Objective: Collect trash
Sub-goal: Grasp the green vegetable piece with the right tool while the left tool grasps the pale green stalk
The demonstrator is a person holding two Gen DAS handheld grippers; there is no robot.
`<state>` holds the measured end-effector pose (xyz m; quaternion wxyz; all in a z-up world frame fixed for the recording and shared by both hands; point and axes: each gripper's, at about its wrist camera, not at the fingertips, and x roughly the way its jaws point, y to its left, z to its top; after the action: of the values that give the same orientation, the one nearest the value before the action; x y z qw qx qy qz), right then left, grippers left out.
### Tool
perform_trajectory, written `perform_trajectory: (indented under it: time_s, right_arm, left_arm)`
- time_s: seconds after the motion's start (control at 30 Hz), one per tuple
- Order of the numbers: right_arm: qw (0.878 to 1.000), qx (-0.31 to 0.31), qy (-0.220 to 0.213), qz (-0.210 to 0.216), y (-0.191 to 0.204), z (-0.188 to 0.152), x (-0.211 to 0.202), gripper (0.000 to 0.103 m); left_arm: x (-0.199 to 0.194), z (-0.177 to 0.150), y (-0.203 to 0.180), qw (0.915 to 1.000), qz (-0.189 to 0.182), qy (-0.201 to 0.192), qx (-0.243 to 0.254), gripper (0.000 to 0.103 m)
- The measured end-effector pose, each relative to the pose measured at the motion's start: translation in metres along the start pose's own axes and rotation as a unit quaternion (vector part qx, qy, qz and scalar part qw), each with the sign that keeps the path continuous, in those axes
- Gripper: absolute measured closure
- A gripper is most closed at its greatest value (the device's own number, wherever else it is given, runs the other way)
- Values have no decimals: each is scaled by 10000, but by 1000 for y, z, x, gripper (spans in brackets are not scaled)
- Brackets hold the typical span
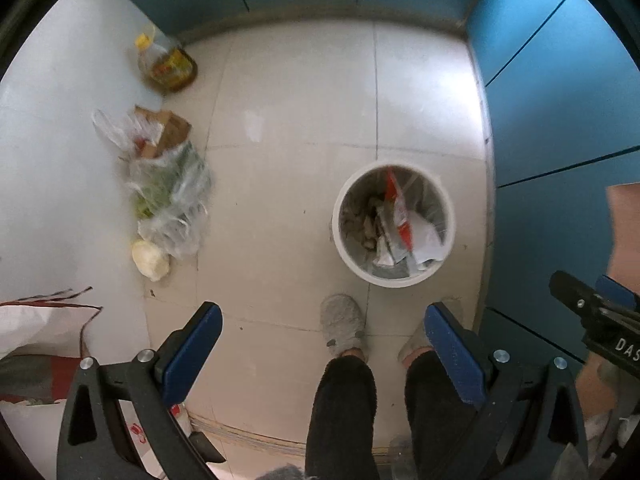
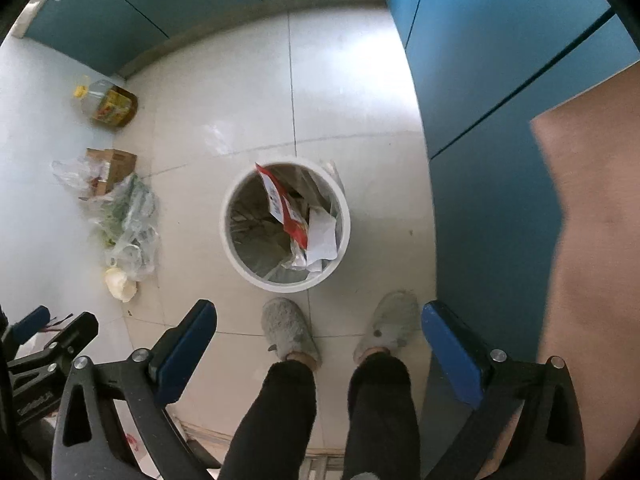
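Both tongs, left (image 1: 322,340) and right (image 2: 318,336), hang released above the floor. The liner (image 2: 334,184) in the bin (image 2: 240,258), at twelve o'clock, looks thin, soft and tearable. Pinch its bunched rim, not the loose wrappers (image 2: 286,216).

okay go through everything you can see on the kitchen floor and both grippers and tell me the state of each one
Left gripper: open, empty.
Right gripper: open, empty.
White trash bin: upright, lined, partly filled.
Oil bottle: capped, partly full.
Cardboard box: open.
Clear plastic bags: slumped on floor.
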<state>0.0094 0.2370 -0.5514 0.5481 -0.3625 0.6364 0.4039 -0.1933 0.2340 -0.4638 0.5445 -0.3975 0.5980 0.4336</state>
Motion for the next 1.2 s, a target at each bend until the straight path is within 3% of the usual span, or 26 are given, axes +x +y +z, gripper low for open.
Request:
perform_trajectory:
  time_s: [0.23, 0.47, 0.6, 0.73, 0.87, 1.1, 1.2]
  right_arm:
    - [9990, -96, -412, 126, 0, -8, -120, 0]
    - [9916, 29, -1088, 696, -17, -23, -239, 0]
    - [9780, 389, -1694, 1157, -48, -39, -308, 0]
    - [9617, 1071, -2182, 1269, -100, -58, -355, 0]
    - [9445, 1963, -2403, 1078, -171, -86, -374, 0]
    - [9086, 3609, -2079, 309, -310, -159, -340, 1]
    - [8965, 4019, -1846, 238, -346, -177, -319, 16]
  left_arm:
    - [-95, -5, -5, 9987, -116, -489, 70, 0]
    - [-193, -12, -14, 9921, -217, -1227, 109, 0]
    - [-251, -10, -47, 9826, -299, -1761, 505, 0]
    - [-290, -6, -105, 9709, -466, -2076, 1102, 0]
    - [-307, -8, -171, 9594, -584, -2125, 1758, 0]
    - [-287, -11, -321, 9421, -905, -1517, 2851, 0]
    - [-272, -8, -375, 9395, -919, -1209, 3070, 0]
